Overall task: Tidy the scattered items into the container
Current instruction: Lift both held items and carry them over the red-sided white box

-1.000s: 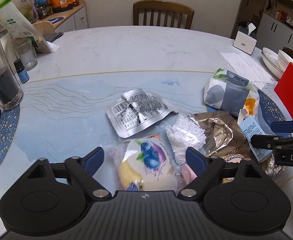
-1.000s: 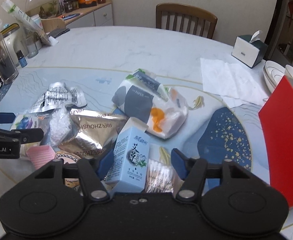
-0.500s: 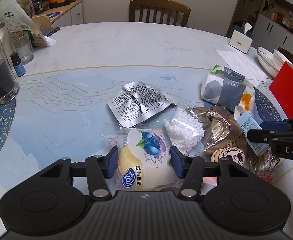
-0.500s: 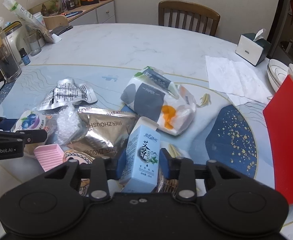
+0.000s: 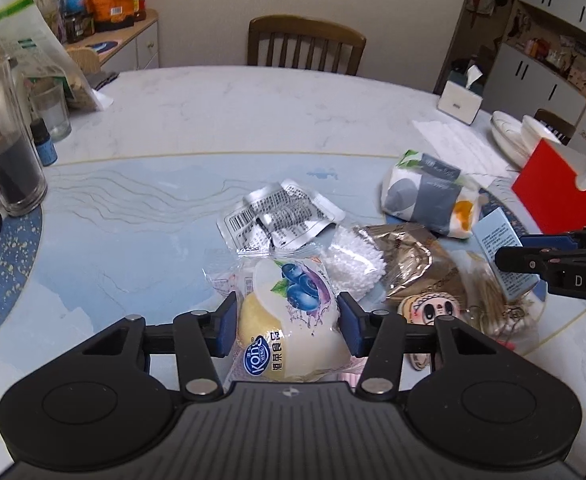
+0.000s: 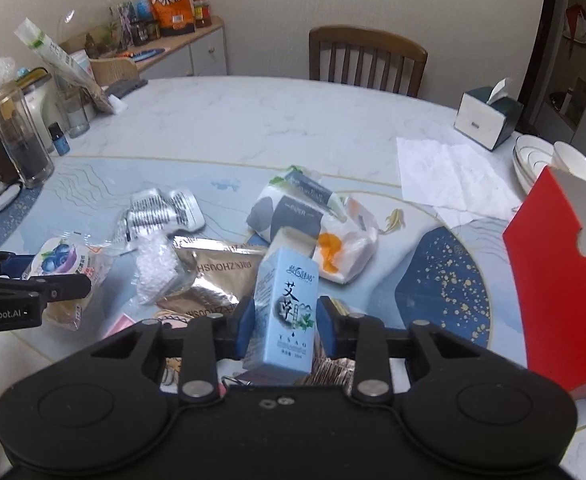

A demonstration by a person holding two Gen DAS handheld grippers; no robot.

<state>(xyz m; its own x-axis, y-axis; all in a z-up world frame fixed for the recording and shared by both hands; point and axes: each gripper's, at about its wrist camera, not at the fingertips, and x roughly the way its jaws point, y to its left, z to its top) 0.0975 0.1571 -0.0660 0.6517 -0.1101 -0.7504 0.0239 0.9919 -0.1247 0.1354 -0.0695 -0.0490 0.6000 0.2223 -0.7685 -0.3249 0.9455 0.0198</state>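
My left gripper (image 5: 287,326) is shut on a blueberry bread packet (image 5: 289,316), lifted slightly over the table. My right gripper (image 6: 285,328) is shut on a light blue carton (image 6: 285,312), held upright above the pile. On the table lie a silver foil packet (image 5: 277,216), a white mesh pouch (image 5: 353,260), a gold foil bag (image 5: 409,260), a tissue pack (image 5: 429,196) and a cotton swab bag (image 5: 489,300). The red box container (image 6: 553,272) stands open at the right.
A glass jar (image 5: 5,152), a small blue bottle (image 5: 45,144) and a tumbler stand at the left. A tissue box (image 6: 487,120), paper sheets (image 6: 445,172) and bowls (image 6: 549,160) sit at the far right. A wooden chair (image 5: 305,46) stands behind the table.
Both grippers closed from open: the left onto the blueberry bread packet, the right onto the blue carton. Both have lifted their items a little off the pile.
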